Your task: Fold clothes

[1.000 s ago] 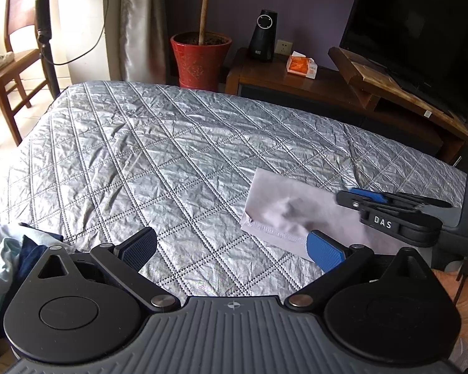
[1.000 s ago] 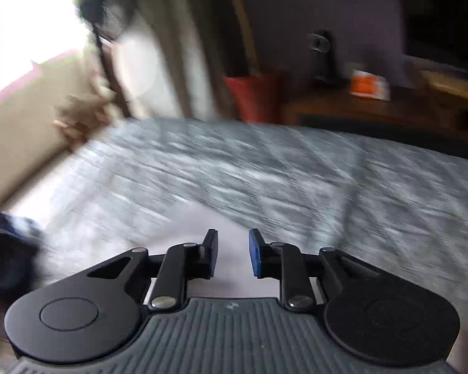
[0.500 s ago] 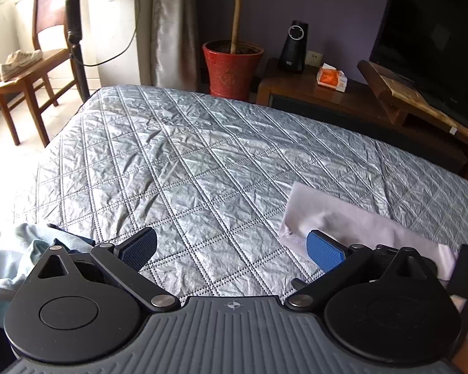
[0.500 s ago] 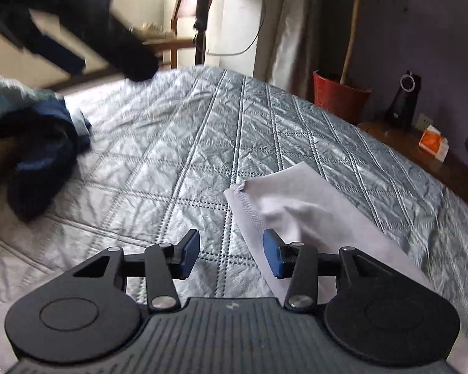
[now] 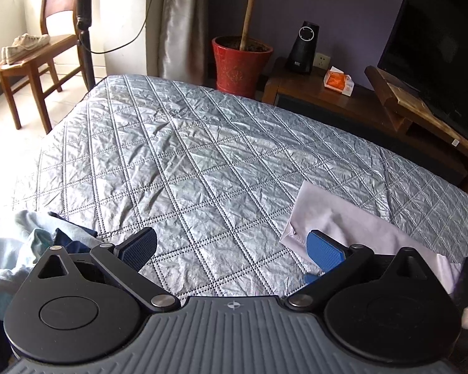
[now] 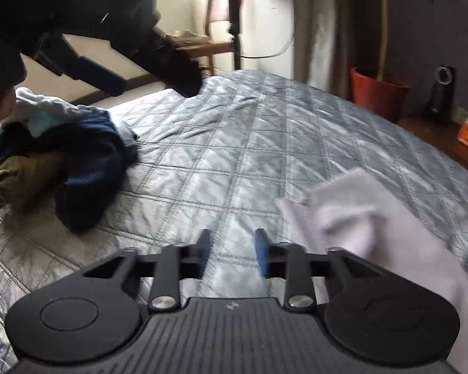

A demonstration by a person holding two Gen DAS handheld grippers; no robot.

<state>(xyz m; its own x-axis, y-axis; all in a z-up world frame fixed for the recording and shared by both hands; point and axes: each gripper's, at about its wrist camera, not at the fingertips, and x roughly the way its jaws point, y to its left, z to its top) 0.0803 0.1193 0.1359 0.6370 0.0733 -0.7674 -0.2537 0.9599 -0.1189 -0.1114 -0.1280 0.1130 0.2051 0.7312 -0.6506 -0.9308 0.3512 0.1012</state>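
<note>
Laundry pile (image 6: 56,162) sat at left of the right wrist view, folded white garment (image 6: 374,218) lower right on the quilted bedspread (image 5: 202,155). Left gripper (image 5: 231,249) gaped wide, empty. Right gripper (image 6: 232,255) was narrowly parted, nothing between, having just closed a bit. I'd pinch one loose edge next. Compared with a second back, my right view had swung toward the pile.

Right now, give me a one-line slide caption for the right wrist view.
Right gripper open and empty over the quilted bed, folded pale garment to its right, unfolded clothes pile at left.
</note>
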